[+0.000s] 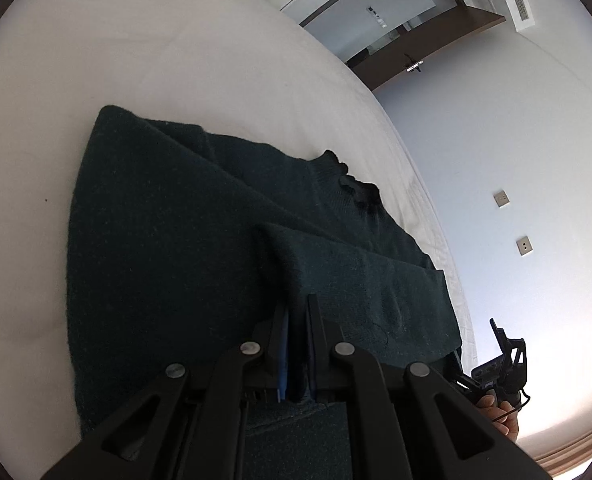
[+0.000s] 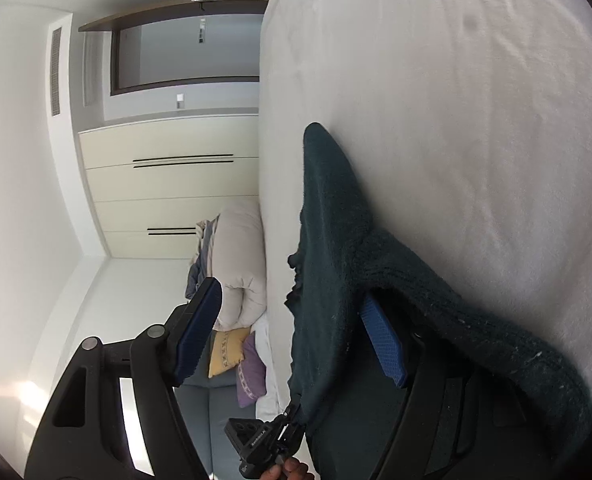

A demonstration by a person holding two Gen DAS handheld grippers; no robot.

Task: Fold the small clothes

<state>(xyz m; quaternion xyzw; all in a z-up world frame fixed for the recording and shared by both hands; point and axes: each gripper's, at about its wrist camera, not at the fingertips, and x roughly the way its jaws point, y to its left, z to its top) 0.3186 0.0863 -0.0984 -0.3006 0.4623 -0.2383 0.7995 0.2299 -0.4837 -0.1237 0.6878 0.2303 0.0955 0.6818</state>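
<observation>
A dark green knitted sweater (image 1: 167,240) lies spread on a white bed (image 1: 155,60), its ruffled collar (image 1: 352,180) toward the far side. A sleeve (image 1: 368,288) is folded across the body. My left gripper (image 1: 298,306) is shut on the near edge of that sleeve, low over the sweater. In the right wrist view the picture is turned sideways. There my right gripper (image 2: 291,332) stands open, and the sweater (image 2: 336,240) drapes over its right blue pad (image 2: 382,340). The left pad (image 2: 199,328) is bare.
The bed's edge (image 1: 436,240) runs beside a pale wall with two sockets (image 1: 523,245). Beyond the bed are a rolled duvet (image 2: 239,264), yellow and purple cushions (image 2: 225,352) on a grey sofa, a cream wardrobe (image 2: 167,184) and a doorway (image 1: 376,20). A hand (image 1: 504,412) holds the right gripper.
</observation>
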